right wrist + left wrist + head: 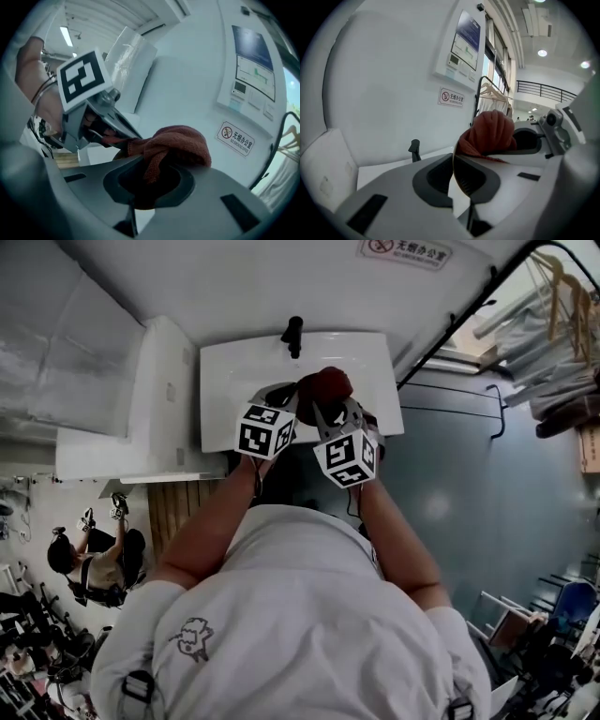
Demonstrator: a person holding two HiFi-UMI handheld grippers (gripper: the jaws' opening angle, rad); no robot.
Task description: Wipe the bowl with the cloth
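Both grippers are held together over a white sink (225,371). My left gripper (284,407) is shut on the thin rim of a bowl (453,171), which shows edge-on between its jaws in the left gripper view. In the head view the bowl (277,393) is mostly hidden behind the marker cubes. A rust-red cloth (324,384) is bunched against the bowl's inner side. My right gripper (140,190) is shut on that cloth (174,143), and the left gripper (96,115) sits just beyond it. The cloth (490,133) bulges above the bowl's rim next to the right gripper (553,133).
A black faucet (293,334) stands at the back of the sink, against a white wall with a no-smoking sign (452,97). A white ledge (103,451) lies left of the sink. Coat hangers (562,296) hang at the right. A seated person (94,568) is at the lower left.
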